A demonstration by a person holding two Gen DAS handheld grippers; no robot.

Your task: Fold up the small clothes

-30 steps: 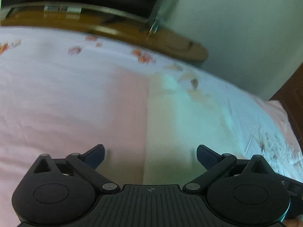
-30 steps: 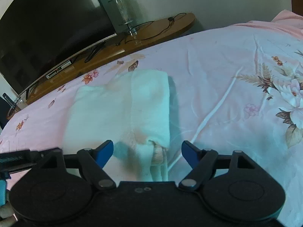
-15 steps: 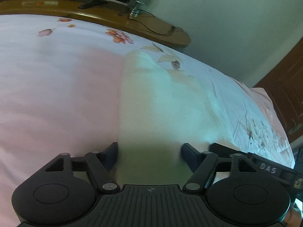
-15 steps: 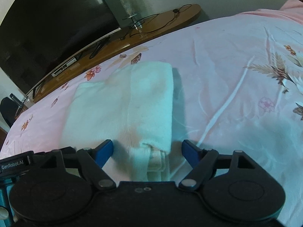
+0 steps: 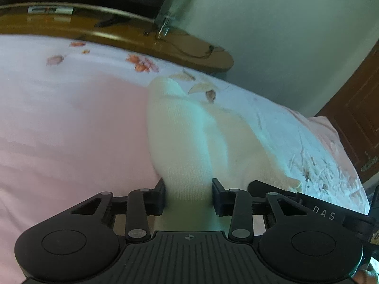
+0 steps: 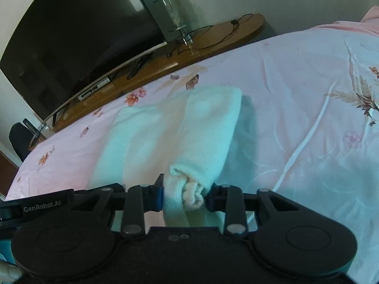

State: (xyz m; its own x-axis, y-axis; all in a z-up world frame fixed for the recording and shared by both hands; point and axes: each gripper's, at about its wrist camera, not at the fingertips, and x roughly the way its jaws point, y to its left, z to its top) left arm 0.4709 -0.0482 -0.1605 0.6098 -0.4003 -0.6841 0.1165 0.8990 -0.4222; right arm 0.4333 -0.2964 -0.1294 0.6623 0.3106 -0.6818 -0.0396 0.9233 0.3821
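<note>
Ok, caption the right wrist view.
Right gripper pinches the white garment's near edge on the floral bedsheet.

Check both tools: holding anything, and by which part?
Both have just closed on the white garment. Left tool pinches its near edge on one side; right tool pinches the bunched, rolled end at the near edge.

A: Where's the garment (image 6: 165,127) lying?

B: On the bed (image 6: 296,94), spread away from both grippers toward the far edge. Its near end sits between the fingers of the left gripper (image 5: 188,198) and of the right gripper (image 6: 183,197), the right one just beside the left.

A: And behind the bed?

B: A long low cabinet (image 6: 206,40) runs along the far edge. A television (image 6: 78,35) stands on its left part, a glass stand (image 6: 175,14) to the television's right, with a cable (image 6: 213,37) trailing right of that, probably across the top.

A: Anything further right?

B: A door (image 5: 355,118), beyond the bed's right corner.
</note>
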